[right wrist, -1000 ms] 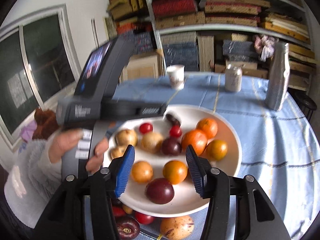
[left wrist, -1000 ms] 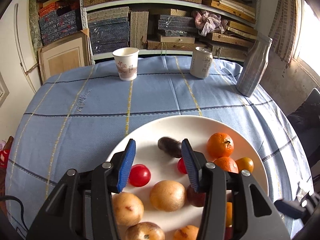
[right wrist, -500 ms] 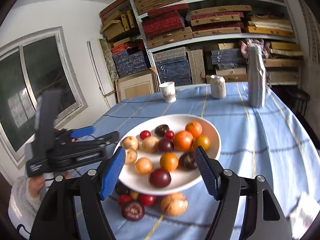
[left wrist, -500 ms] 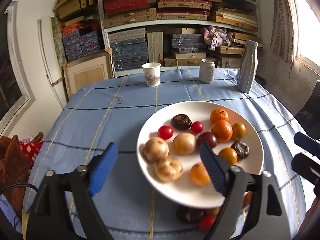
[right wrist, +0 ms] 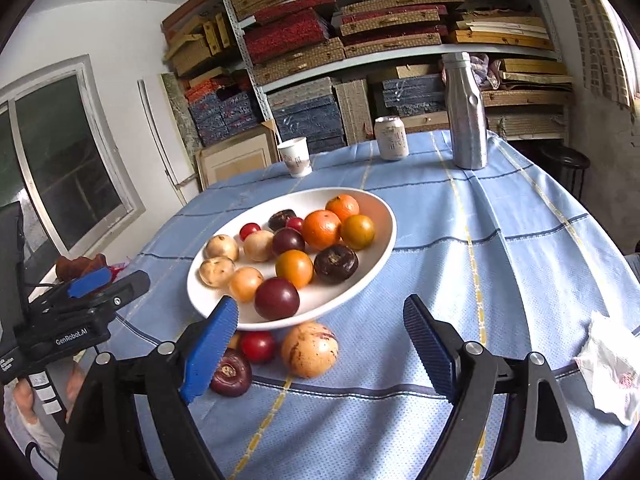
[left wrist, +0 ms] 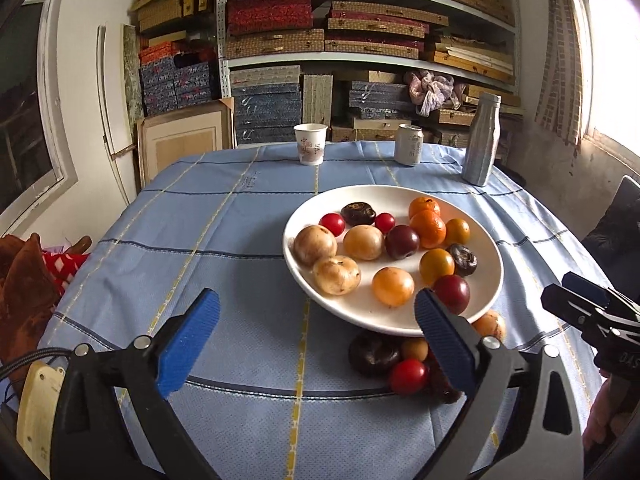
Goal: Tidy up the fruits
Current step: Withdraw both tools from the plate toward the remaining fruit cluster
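Note:
A white plate (left wrist: 486,256) (right wrist: 380,236) holds several fruits: oranges, dark plums, tan round fruits, red cherry tomatoes. Loose fruits lie on the cloth at its near edge: a dark fruit (left wrist: 374,354), a red tomato (left wrist: 408,376) (right wrist: 258,346), a large tan fruit (right wrist: 310,349), a dark purple fruit (right wrist: 231,374). My left gripper (left wrist: 316,340) is open and empty, hovering near the plate's front-left. My right gripper (right wrist: 320,344) is open and empty above the loose fruits. The left gripper also shows at the left of the right wrist view (right wrist: 80,296).
A paper cup (left wrist: 310,144), a can (left wrist: 408,145) and a silver bottle (left wrist: 482,140) stand at the table's far edge. A crumpled tissue (right wrist: 608,364) lies at the right. Shelves of boxes stand behind. The blue tablecloth (left wrist: 200,220) covers the table.
Both grippers have pulled back from the plate and opened wider. The left one left the plate empty-handed; loose fruits by the plate's near edge came into view.

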Demonstrator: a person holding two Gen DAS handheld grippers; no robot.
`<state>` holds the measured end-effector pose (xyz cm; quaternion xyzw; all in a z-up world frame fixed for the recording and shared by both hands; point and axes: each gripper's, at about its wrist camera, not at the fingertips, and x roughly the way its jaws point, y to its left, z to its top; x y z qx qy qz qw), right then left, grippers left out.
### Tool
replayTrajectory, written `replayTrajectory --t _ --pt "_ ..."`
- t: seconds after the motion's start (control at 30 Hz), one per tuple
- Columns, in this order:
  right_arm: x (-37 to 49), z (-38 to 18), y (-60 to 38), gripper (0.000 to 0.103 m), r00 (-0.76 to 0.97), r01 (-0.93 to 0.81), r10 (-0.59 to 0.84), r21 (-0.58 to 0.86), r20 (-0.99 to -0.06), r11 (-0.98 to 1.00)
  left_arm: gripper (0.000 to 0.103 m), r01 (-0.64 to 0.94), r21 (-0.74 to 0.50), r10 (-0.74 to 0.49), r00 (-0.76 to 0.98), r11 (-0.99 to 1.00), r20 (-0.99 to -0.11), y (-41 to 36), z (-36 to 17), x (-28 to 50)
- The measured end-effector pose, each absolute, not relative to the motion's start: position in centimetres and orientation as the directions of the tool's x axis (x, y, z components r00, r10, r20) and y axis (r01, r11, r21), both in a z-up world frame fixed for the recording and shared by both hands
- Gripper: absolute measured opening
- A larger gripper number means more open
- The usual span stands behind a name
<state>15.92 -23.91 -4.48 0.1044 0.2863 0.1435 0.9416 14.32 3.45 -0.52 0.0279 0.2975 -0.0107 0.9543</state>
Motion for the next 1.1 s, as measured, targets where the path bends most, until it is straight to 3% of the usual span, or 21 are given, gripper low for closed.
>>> replayTrajectory --t 0.9,1.1 --pt "15.7 -4.6 -23.8 0.086 0.788 -0.217 0.335 0.276 -0.517 0.936 0.098 0.044 0.091 0.017 0.815 0.995 -0.579 2.5 -1.4 14.6" --pt "16.1 -5.2 -22.8 0.086 0.759 -0.226 0.330 0.248 -0.561 0.942 0.098 0.101 0.118 -0.004 0.774 0.988 -0.634 1.8 -2.8 14.9"
